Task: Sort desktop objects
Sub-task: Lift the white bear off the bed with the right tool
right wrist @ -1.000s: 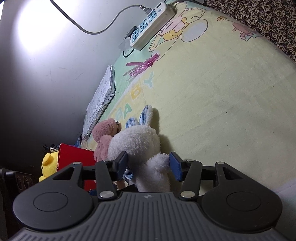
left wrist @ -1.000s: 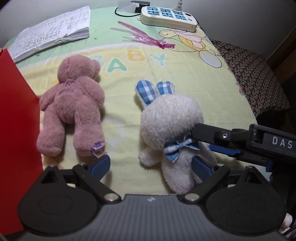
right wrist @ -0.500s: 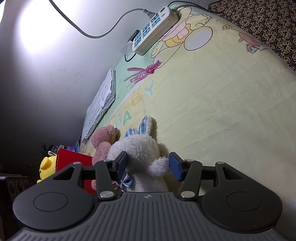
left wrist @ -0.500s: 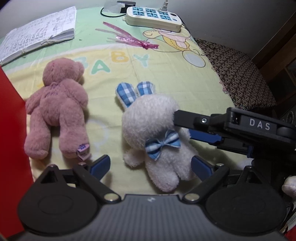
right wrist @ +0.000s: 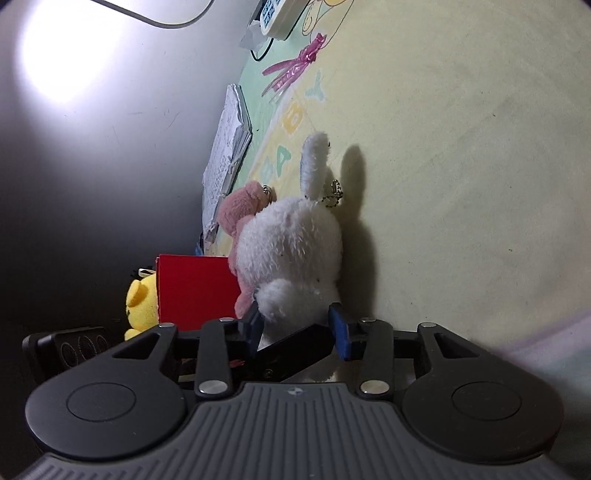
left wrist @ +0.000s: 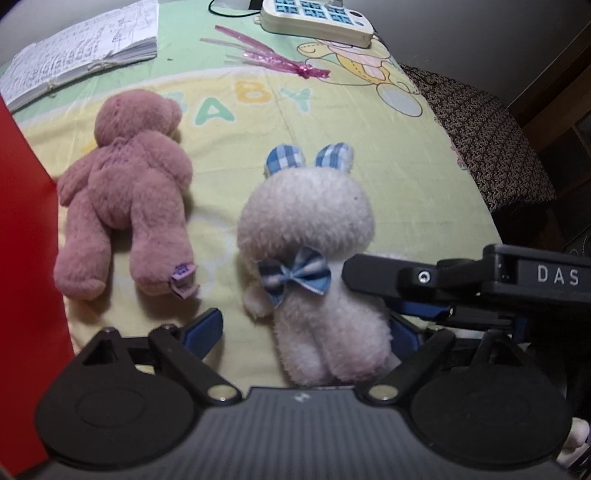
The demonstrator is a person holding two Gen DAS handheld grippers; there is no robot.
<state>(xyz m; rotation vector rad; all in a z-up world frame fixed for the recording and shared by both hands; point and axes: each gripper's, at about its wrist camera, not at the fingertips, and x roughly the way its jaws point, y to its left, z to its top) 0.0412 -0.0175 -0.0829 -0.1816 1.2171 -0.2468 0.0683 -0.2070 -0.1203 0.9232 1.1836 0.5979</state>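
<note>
— What do we have nearest us?

— Our left gripper (left wrist: 304, 332) points steeply down over the near edge of the bench (left wrist: 406, 166). Its fingers are closing but released: the legs of the white plush rabbit (left wrist: 306, 221), with its blue checked ears and bow, lie between them, and the left pad stands apart from the fur. Our right gripper (right wrist: 297, 326) comes in from the right edge, its fingers closing too and grasping the rabbit's side below the bow, both pads in the fur.

— What could go wrong?

— We judge that two grippers closing on one soft toy may knock fingers together. The right one pinches only fluff and a paw, so the rabbit could slip or swing. The small chain on its head might snag. The dusty-pink plush bear (left wrist: 125, 199) lies face down just beside it, towards the left edge, and our left fingers could nudge it.

— And the count, going outwards?

— Three plush toys: rabbit, bear, and a yellow plush toy (right wrist: 142, 299) beyond the red flat-sided box (left wrist: 26, 258) at the left edge. One box. Near the far edge lie one open handwritten notebook (left wrist: 85, 51), one pink ribbon (left wrist: 273, 59) and one white power strip (left wrist: 317, 18).
</note>
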